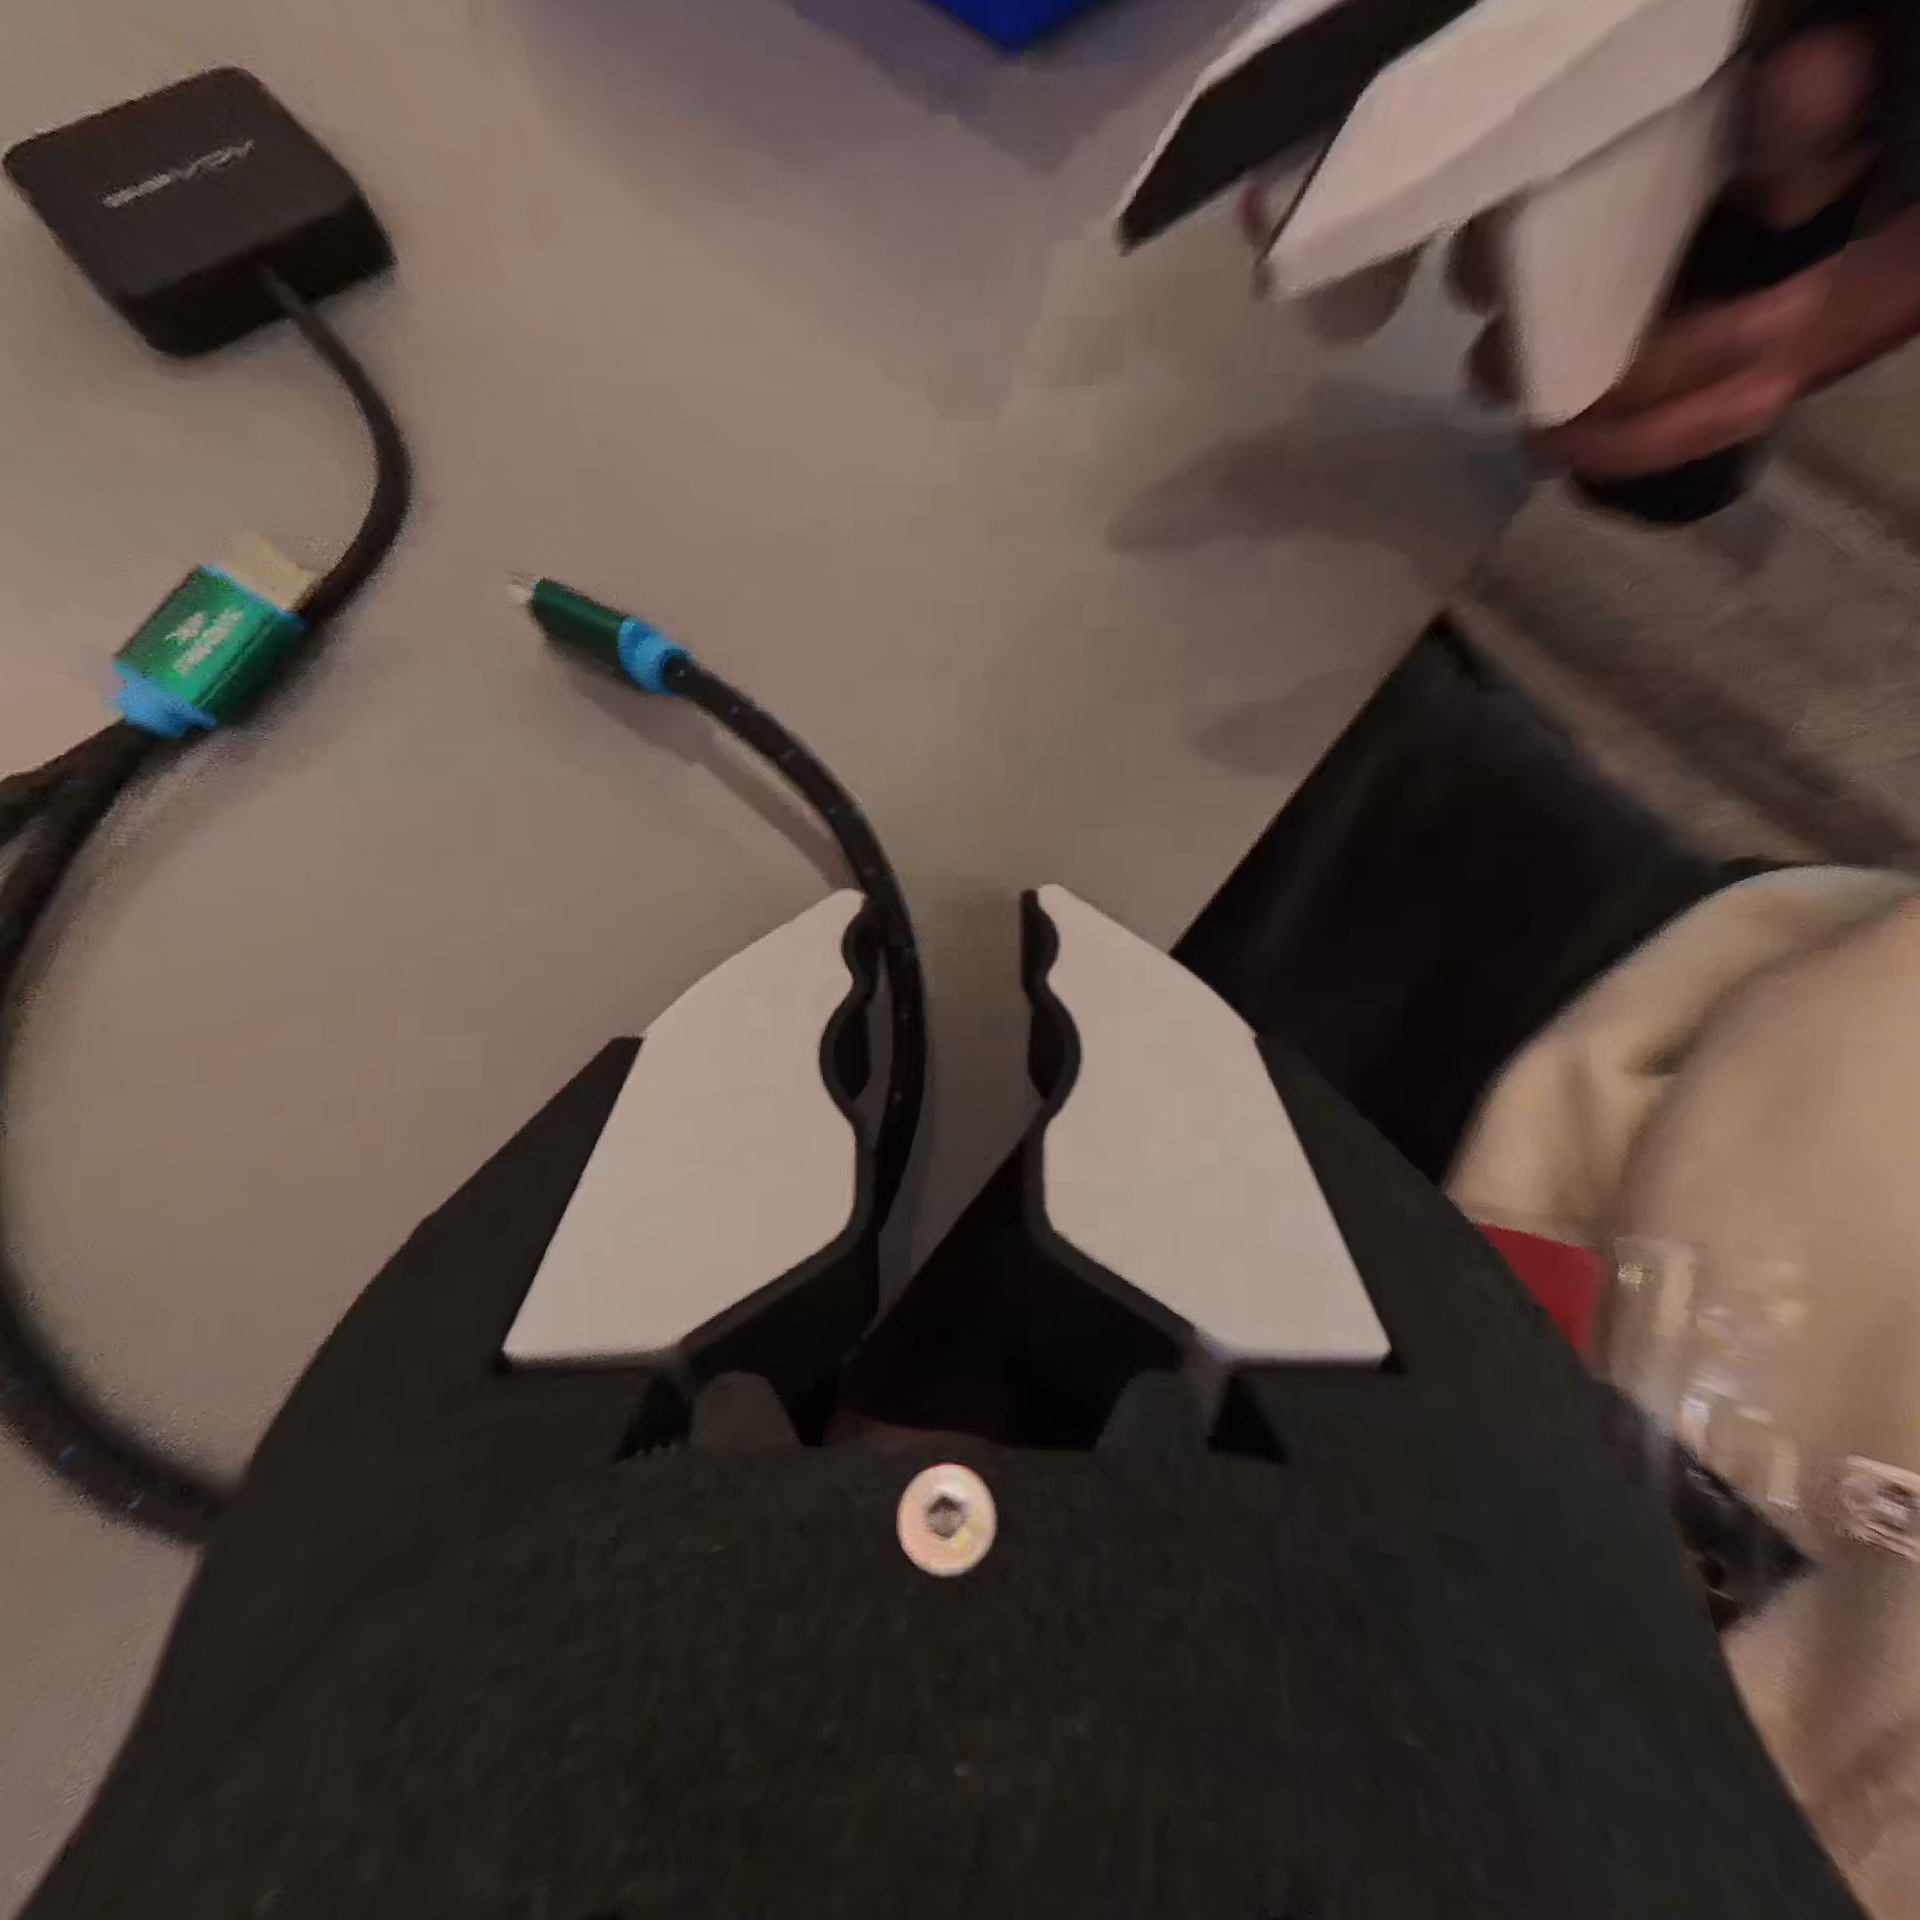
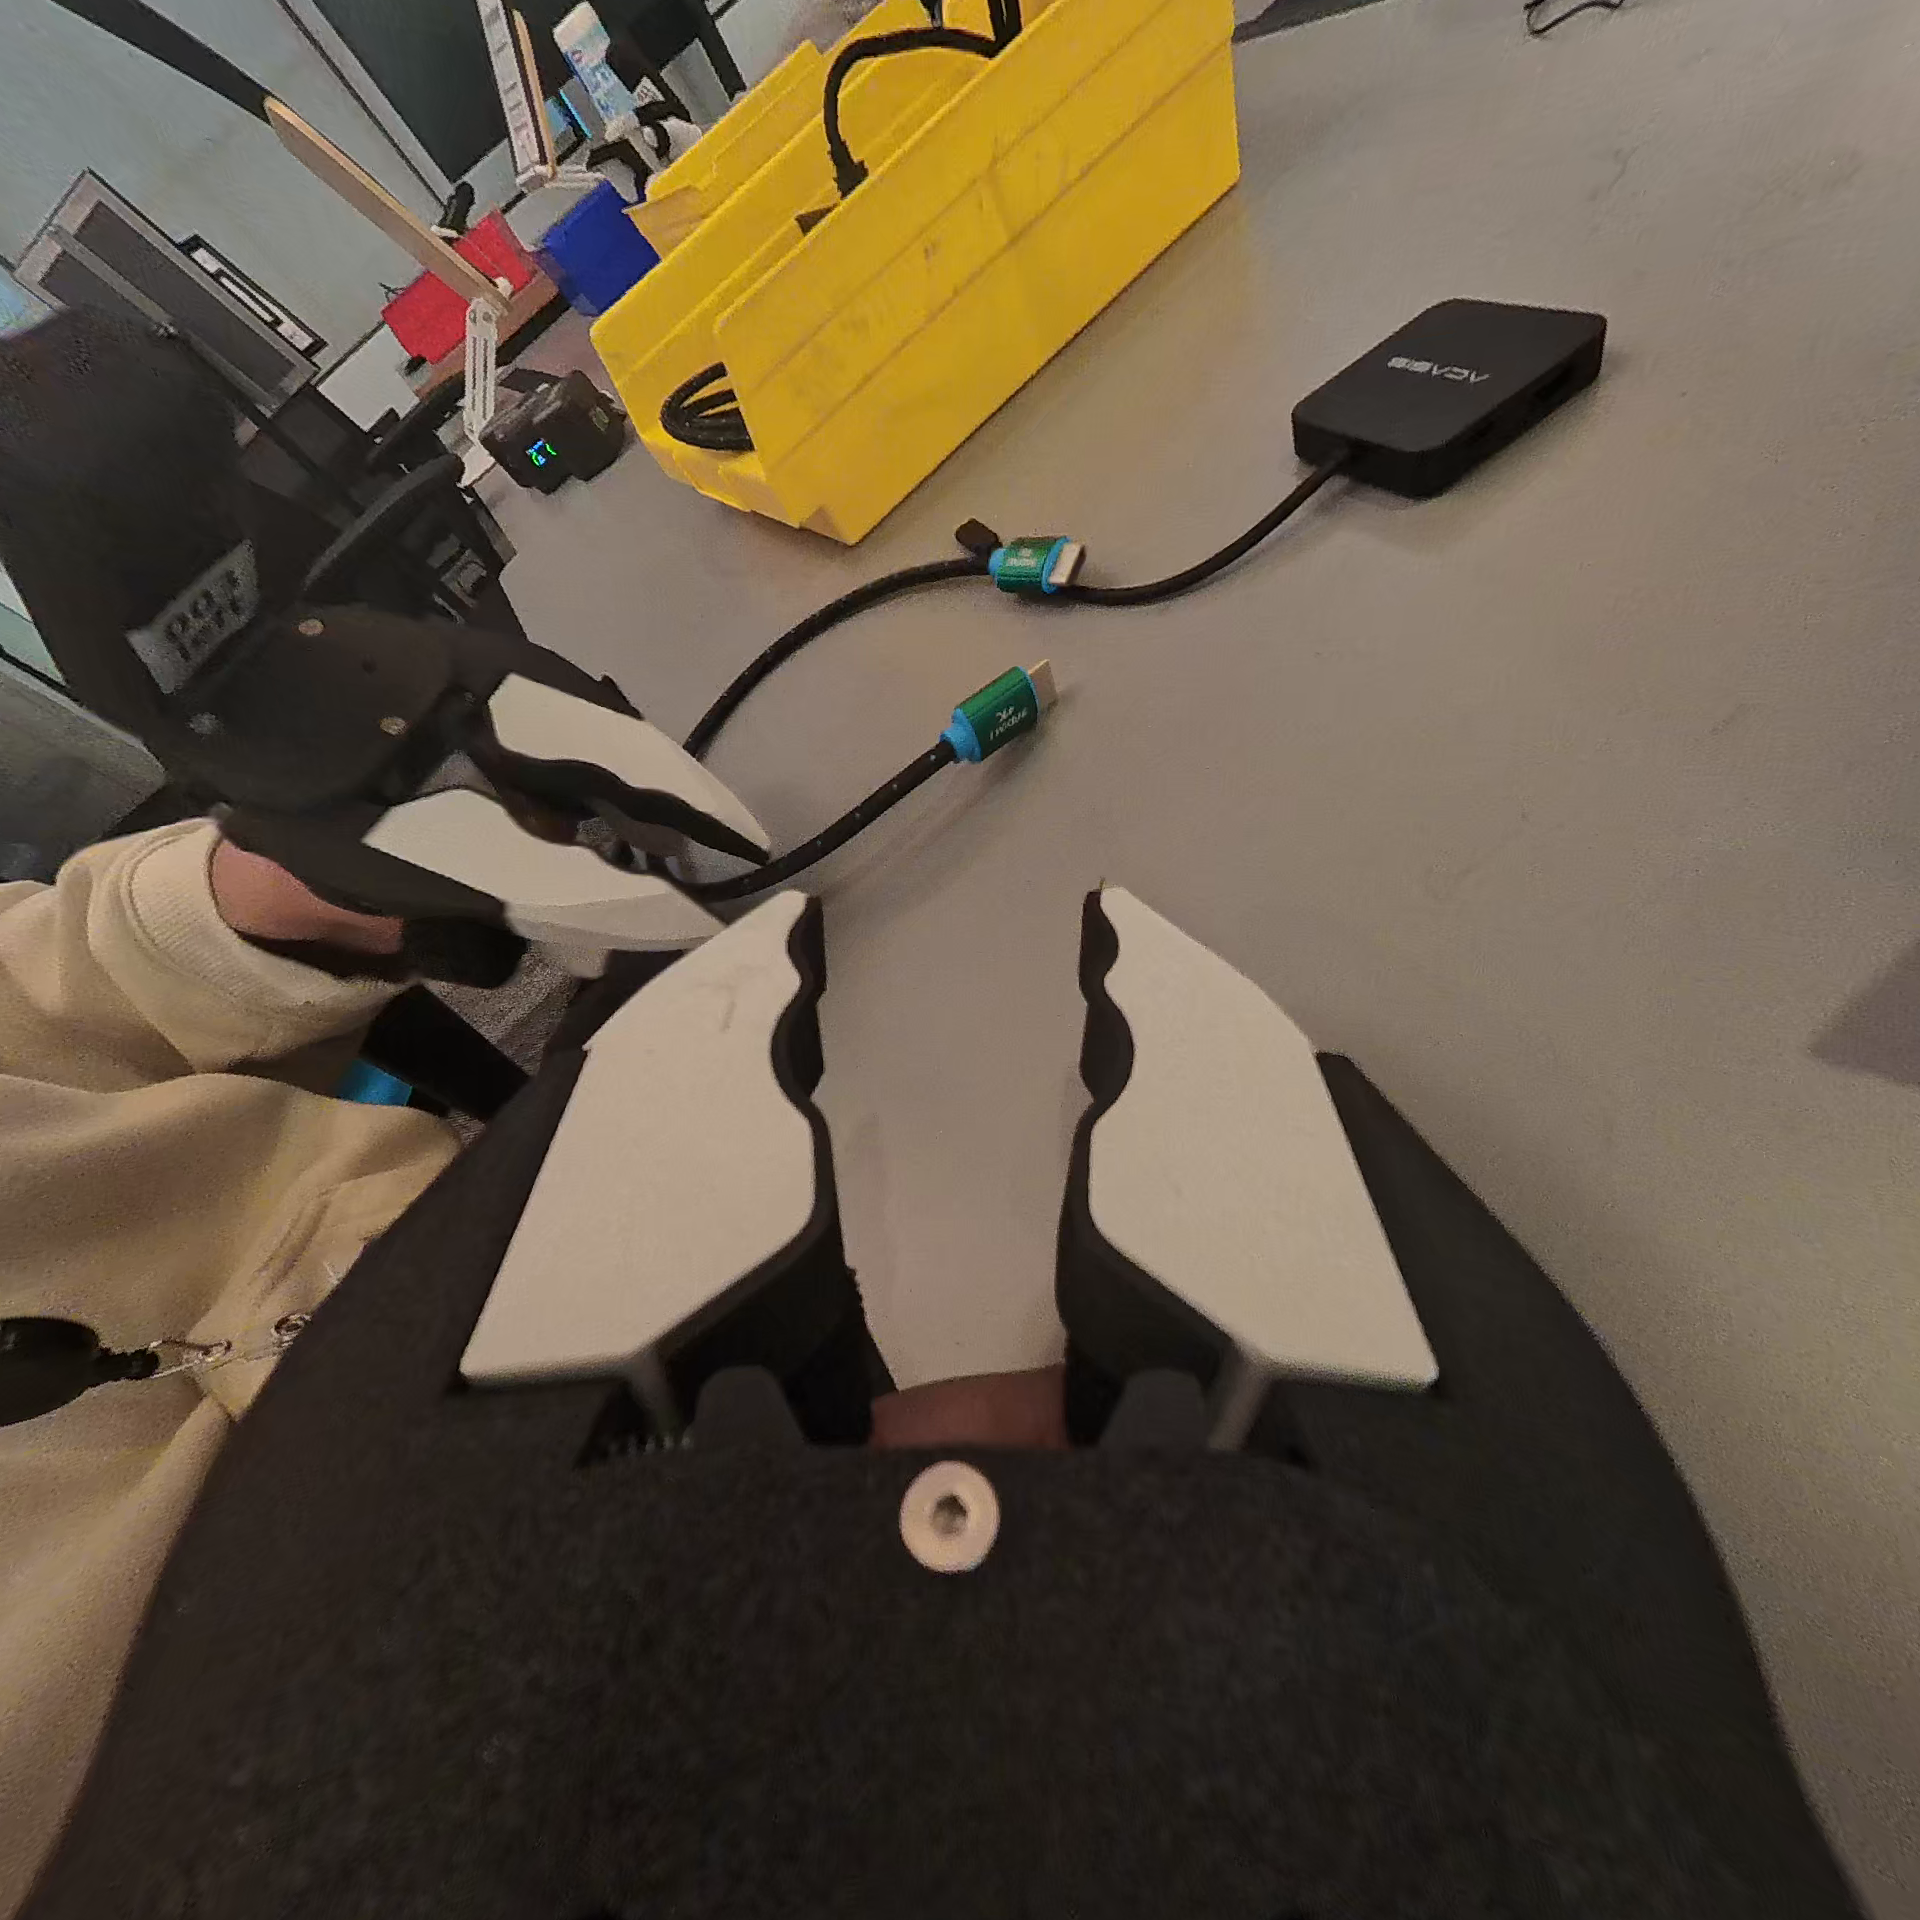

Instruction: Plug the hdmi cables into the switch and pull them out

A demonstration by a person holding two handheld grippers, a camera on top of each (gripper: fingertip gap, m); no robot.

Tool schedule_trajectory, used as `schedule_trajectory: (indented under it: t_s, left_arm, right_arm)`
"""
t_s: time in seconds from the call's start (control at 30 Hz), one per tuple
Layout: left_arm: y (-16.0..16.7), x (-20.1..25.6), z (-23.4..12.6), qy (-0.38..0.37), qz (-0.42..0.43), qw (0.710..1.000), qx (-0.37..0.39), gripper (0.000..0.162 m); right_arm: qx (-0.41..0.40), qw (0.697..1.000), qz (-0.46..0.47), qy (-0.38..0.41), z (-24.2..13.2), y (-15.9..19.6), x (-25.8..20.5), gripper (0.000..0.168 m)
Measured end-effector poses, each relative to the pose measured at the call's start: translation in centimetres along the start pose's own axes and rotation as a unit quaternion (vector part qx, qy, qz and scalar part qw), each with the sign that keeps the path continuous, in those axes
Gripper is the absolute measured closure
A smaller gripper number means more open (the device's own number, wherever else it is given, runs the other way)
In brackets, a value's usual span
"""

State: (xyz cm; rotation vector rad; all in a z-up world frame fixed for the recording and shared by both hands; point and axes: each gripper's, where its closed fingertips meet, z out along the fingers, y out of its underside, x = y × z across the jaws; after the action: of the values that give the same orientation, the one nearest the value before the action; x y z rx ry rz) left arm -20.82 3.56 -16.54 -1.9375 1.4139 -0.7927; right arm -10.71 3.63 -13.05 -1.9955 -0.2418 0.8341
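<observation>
The black switch box [image 1: 197, 208] [image 2: 1455, 390] lies flat on the grey table, with its own thin black lead trailing off it. One green HDMI plug with a blue collar [image 1: 218, 644] [image 2: 1029, 566] lies by the end of that lead. A second green plug [image 1: 582, 623] [image 2: 1003, 712] points towards the switch, unplugged. Its braided cable [image 1: 894, 987] runs back between the fingers of my left gripper [image 1: 945, 904] [image 2: 743, 862], against the left finger; the jaws stand wider than the cable. My right gripper [image 2: 951, 904] is open and empty over bare table; it shows blurred in the left wrist view [image 1: 1205, 249].
A yellow bin [image 2: 935, 312] holding coiled black cable stands behind the plugs. The table's near edge [image 1: 1351, 748] runs beside my left gripper, with a dark chair below. A cream sleeve [image 2: 156, 1039] is at the left. Red and blue bins sit far back. My hands' fingertips stand some 12 cm from each other.
</observation>
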Motion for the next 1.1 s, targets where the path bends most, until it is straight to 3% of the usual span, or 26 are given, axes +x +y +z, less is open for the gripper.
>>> schedule_trajectory:
  t_s: [0.1,0.2,0.37,0.53,0.67,0.8,0.83,0.97,1.1]
  left_arm:
    - [-2.3,-0.7,-1.3,0.027,0.005,0.999,0.044,0.133]
    - [-4.2,-4.9,-2.3,-0.029,0.053,0.997,0.056,0.13]
    - [-4.0,-13.4,-0.9,-0.129,0.116,0.985,-0.019,0.125]
    - [-6.0,-14.1,1.4,-0.093,0.085,0.992,-0.01,0.13]
    - [-5.7,-16.3,5.0,-0.109,0.03,0.987,-0.118,0.13]
    - [-5.9,-13.4,7.4,0.003,-0.046,0.991,-0.126,0.135]
    - [-6.3,-12.6,7.9,0.021,-0.05,0.991,-0.126,0.13]
    - [-8.3,-11.7,11.2,0.026,-0.051,0.988,-0.142,0.122]
    - [-12.2,-9.8,12.8,0.088,-0.108,0.986,-0.089,0.12]
  right_arm:
    - [-0.001,1.0,0.001,0.002,0.1,0.1,0.1,0.121]
    - [-0.002,1.0,-0.013,0.008,0.4,0.1,0.2,0.12]
    - [-0.032,0.991,-0.093,0.092,1.4,-0.3,2.7,0.118]
    - [-0.085,0.982,-0.084,0.147,3.8,-2.2,5.1,0.117]
    - [-0.053,0.984,-0.075,0.151,5.9,-5.1,5.4,0.119]
    - [-0.078,0.972,-0.127,0.182,6.3,-4.4,5.6,0.119]
    - [-0.072,0.971,-0.133,0.185,6.1,-4.2,5.6,0.12]
    - [-0.064,0.98,-0.094,0.164,6.1,-3.4,5.6,0.123]
    - [-0.051,0.977,-0.085,0.19,5.3,-4.2,6.5,0.123]
